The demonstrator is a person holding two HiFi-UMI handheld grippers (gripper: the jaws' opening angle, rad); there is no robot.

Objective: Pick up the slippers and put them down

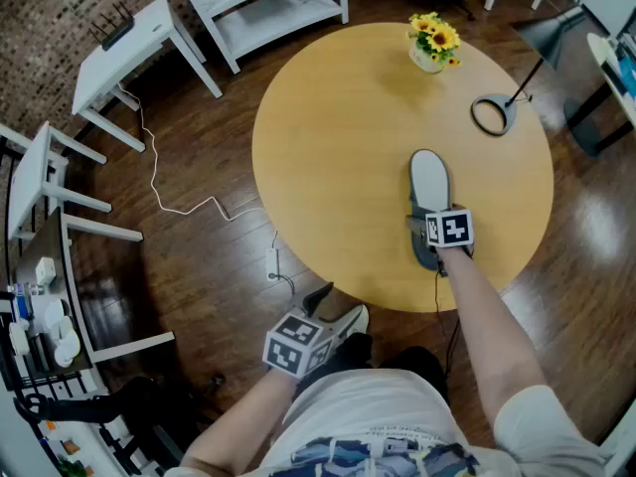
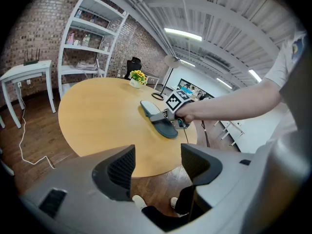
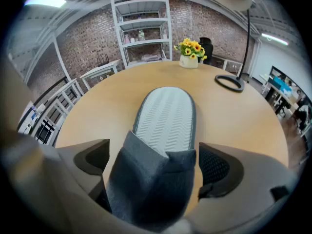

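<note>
Resting flat on round wooden table (image 1: 328, 147), grey slipper (image 3: 165, 126) lay with its strap clamped by right gripper (image 3: 152, 162), left gripper (image 2: 157, 167) hung off the table edge, jaws apart, empty

The head view looks steeply down on the round counter (image 1: 338, 147) from above its near edge; the left gripper view faces across it from low, off the rim; the right gripper view sits close over the slipper (image 3: 165, 121); all share both.

No legible text — anywhere
</note>
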